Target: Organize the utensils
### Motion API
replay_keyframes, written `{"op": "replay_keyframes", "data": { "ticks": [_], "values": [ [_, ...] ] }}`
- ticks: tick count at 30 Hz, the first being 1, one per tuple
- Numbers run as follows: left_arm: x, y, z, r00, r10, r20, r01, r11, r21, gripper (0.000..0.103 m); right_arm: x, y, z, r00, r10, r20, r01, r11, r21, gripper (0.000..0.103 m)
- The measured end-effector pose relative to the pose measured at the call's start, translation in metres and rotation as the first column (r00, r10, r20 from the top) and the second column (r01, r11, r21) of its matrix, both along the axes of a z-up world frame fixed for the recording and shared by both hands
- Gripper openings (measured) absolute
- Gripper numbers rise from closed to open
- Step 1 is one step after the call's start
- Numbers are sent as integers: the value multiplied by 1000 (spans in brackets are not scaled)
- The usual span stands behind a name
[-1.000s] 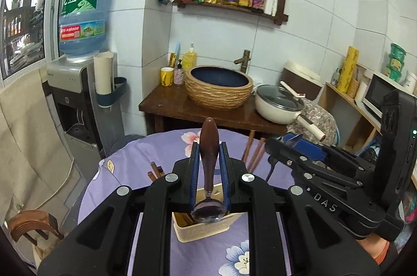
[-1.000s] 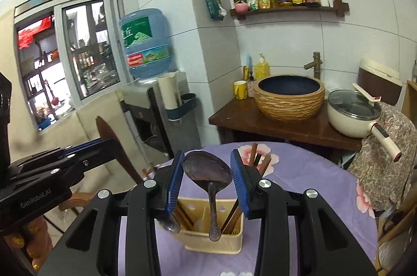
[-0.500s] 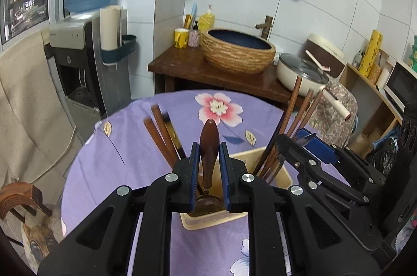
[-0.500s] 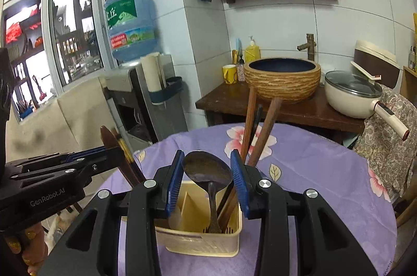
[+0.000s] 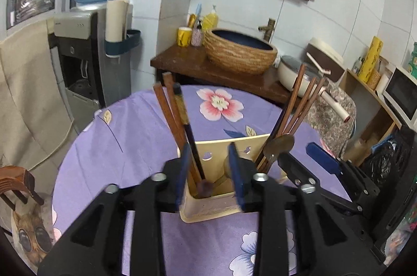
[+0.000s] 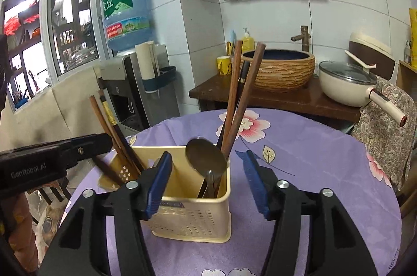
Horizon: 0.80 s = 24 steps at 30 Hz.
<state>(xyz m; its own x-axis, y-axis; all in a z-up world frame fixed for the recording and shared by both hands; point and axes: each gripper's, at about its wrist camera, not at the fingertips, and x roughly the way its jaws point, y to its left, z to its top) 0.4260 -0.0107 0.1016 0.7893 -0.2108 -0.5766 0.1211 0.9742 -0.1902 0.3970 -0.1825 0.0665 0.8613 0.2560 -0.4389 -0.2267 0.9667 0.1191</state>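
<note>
Chopsticks (image 6: 114, 130) lean to the left out of the left compartment of the cream utensil holder (image 6: 192, 218), which stands on the bench (image 6: 312, 158) with the purple flowered cloth. The left tongs (image 5: 208, 171) hang just over this left compartment; the blue pads are spread and nothing is between them. Below them, inside the compartment, a dark rounded utensil end (image 5: 204, 187) sits low beside the chopsticks, but I cannot tell what it is.

In the right compartment of the holder a metal spoon (image 6: 206, 158) stands with its bowl upward, above the rim. Just beside it, a second group of brown chopsticks (image 6: 239, 93) rises and tilts to the right. The right tongs (image 6: 208, 184) are at both sides of the holder, also spread wide, and their pads do not touch the spoon or the walls.

Behind the bench there is a woven basin (image 6: 278, 70) on a dark wooden counter (image 6: 273, 98), and more to the right a cream pan (image 6: 349, 85) with glass lid.
</note>
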Motion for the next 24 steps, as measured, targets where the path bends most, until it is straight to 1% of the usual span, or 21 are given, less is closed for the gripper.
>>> {"op": "replay_keyframes", "data": {
  "ticks": [1,2,3,4,5,7,9,11,13,16,18,20,22,24],
  "values": [
    [-11,3,2,999,8,33,-8,1000,-8,58,-10,-1,1,1000,-5,19,5,1000,-14,65],
    [-20,6,4,998,13,60,-13,1000,-13,64,-20,-2,1,999,-12,38,13,1000,-26,69],
    [-30,9,4,996,20,87,-18,1000,-16,71,-31,-4,1,998,-20,57,22,999,-31,76],
    [-44,13,3,992,32,119,-31,999,-14,77,-40,-6,0,997,-23,69,25,999,-31,82],
    [-54,16,2,990,41,138,-39,999,-12,80,-49,-8,-1,997,-21,77,24,999,-33,84],
    [-75,22,-4,983,54,176,-52,999,-17,90,-69,-10,-4,997,-4,82,8,999,-48,95],
    [-94,27,-12,976,69,208,-66,998,-23,94,-88,-13,-9,996,2,92,4,998,-60,97],
    [-119,32,-25,968,83,238,-81,997,-19,97,-109,-15,-17,995,12,98,-4,997,-78,97],
    [-141,34,-39,962,95,255,-97,995,-5,97,-125,-16,-27,996,18,90,-10,996,-88,97],
    [-173,33,-57,957,98,271,-106,994,17,97,-149,-19,-44,997,10,79,-5,998,-65,97],
    [-191,31,-69,956,101,276,-113,993,30,97,-167,-23,-56,996,-12,91,16,999,-44,97],
    [-212,28,-82,955,106,278,-118,993,29,97,-186,-25,-69,994,-33,103,36,999,-27,97],
    [-230,23,-97,955,107,275,-120,992,30,97,-202,-26,-79,993,-50,103,53,998,-28,97],
    [-246,18,-107,958,97,271,-117,991,57,97,-219,-26,-86,992,-56,113,60,998,-36,97]
  ]
}}
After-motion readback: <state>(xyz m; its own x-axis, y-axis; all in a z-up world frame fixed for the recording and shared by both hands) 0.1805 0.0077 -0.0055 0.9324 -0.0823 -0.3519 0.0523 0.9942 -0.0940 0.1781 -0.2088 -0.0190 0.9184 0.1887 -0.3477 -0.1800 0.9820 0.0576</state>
